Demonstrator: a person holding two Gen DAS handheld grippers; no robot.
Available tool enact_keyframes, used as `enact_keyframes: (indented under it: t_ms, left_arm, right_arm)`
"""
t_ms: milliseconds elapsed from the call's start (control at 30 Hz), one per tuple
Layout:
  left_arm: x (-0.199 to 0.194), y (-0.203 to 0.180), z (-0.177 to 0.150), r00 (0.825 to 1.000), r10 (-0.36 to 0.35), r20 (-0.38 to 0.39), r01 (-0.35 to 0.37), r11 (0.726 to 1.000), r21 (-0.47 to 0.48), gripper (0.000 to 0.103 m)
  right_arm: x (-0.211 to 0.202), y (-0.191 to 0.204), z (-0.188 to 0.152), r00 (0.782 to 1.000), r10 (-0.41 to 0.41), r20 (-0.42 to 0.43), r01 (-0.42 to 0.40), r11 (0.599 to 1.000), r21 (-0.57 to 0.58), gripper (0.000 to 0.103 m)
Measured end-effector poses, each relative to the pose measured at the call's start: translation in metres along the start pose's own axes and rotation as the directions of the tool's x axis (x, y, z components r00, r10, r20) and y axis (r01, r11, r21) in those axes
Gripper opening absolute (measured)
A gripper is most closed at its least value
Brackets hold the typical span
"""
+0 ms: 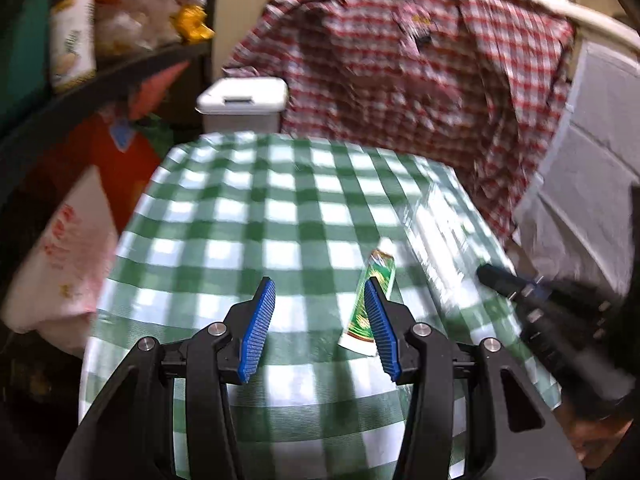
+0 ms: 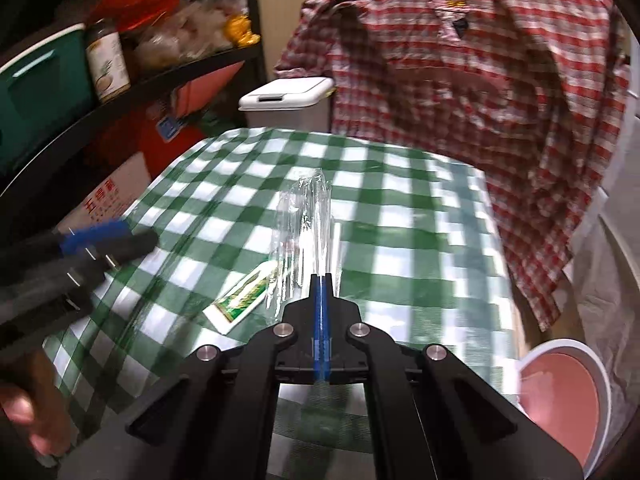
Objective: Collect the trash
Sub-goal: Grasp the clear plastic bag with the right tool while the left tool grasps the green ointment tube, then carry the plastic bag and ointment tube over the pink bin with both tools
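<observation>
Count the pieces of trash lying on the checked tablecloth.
2. A green printed packet lies near the front, ahead of the left gripper. A clear plastic wrapper lies beside it, its near end pinched in the right gripper. The grippers may hide more.

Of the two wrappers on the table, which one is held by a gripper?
The clear plastic wrapper, pinched by the shut right gripper. The green printed wrapper lies free beside it.

on the checked table point(image 2: 420, 240) lie one clear plastic wrapper point(image 2: 308, 220) and one green sachet point(image 2: 244, 300); one white bin point(image 2: 288, 100) and one plaid shirt point(image 2: 480, 100) stand behind.
</observation>
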State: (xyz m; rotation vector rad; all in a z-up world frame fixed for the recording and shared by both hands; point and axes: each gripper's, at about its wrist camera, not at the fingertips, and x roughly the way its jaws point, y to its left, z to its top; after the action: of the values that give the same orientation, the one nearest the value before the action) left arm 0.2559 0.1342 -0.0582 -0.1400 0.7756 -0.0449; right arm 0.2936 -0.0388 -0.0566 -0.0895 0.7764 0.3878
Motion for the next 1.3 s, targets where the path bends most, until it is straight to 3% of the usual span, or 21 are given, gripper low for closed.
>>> enact_keyframes:
  t_ms: [300, 433, 567, 633, 700, 1300]
  left_arm:
    - [0.05, -0.028, -0.007, 0.989, -0.062, -0.131, 0.072, 0.995, 0.072, 0.049]
    - [0.066, -0.043, -0.01, 0.984, -0.013, -0.176, 0.035, 0.992, 0.123, 0.049]
    - [0.069, -0.051, -0.008, 0.986, 0.038, -0.164, -0.014, 0.989, 0.146, 0.048]
    - [0.07, -0.051, -0.007, 0.986, 0.06, -0.157, -0.037, 0.989, 0.145, 0.03]
    - [0.069, -0.051, -0.004, 0.986, 0.055, -0.159, -0.034, 0.991, 0.133, 0.028]
    - [0.011, -0.053, 0.007, 0.996, 0.08, -0.042, -0.076, 0.994, 0.074, 0.028]
  right_arm:
    - [-0.018, -0.032, -0.001, 1.0, 0.0, 0.011, -0.001, 1.0, 0.022, 0.0]
    - [-0.023, -0.038, -0.003, 1.0, 0.005, 0.013, -0.005, 1.0, 0.025, 0.0]
    - [-0.025, -0.04, -0.004, 1.0, 0.007, 0.015, -0.007, 1.0, 0.022, 0.0]
    - [-0.027, -0.04, -0.004, 1.0, 0.006, 0.016, -0.007, 1.0, 0.02, 0.0]
    - [-0.028, -0.04, -0.005, 1.0, 0.005, 0.017, -0.006, 1.0, 0.02, 0.0]
    - [-0.071, -0.035, 0.002, 0.997, -0.007, 0.079, 0.007, 1.0, 0.008, 0.0]
